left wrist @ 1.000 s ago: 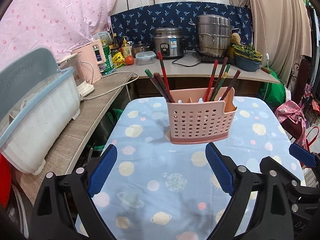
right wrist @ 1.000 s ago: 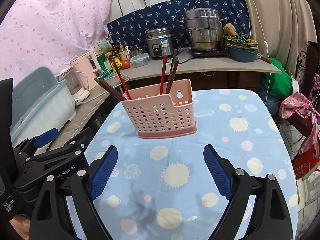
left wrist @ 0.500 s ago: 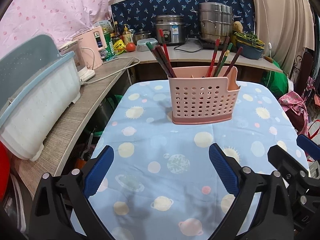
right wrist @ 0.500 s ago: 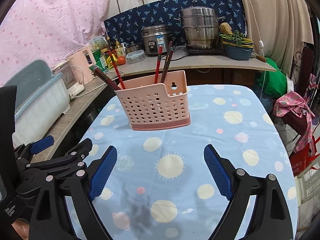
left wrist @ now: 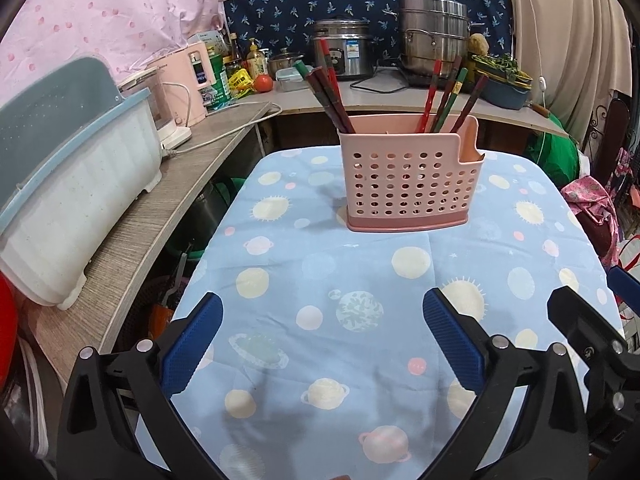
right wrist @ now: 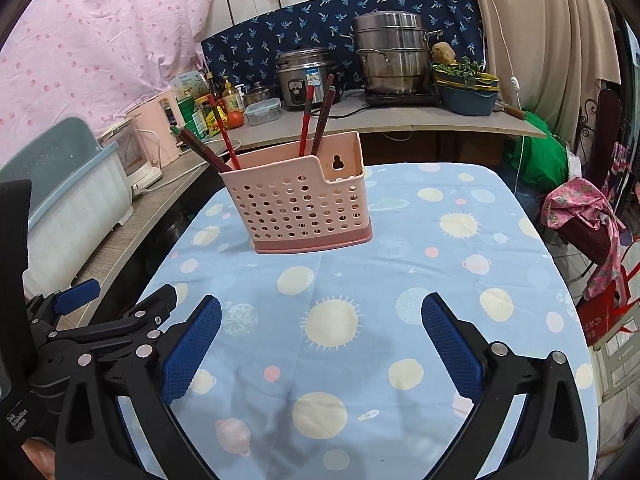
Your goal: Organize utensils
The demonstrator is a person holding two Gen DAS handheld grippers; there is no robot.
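Pink perforated basket (left wrist: 412, 184) upright on the surface (left wrist: 360, 300), chopsticks (left wrist: 330, 96) leaning in both ends. Left gripper (left wrist: 320, 328) and right gripper (right wrist: 320, 328) opening wide, gripping nothing.

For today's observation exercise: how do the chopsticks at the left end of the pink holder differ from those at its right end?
In the left wrist view, the left chopsticks lean left, while the right chopsticks lean right. The left bunch sits packed tightly together; the right bunch fans apart. The left bunch is mostly dark brown; the right bunch mixes red, green and brown. Both stand handle-up in the same pink utensil holder, reaching above its rim.
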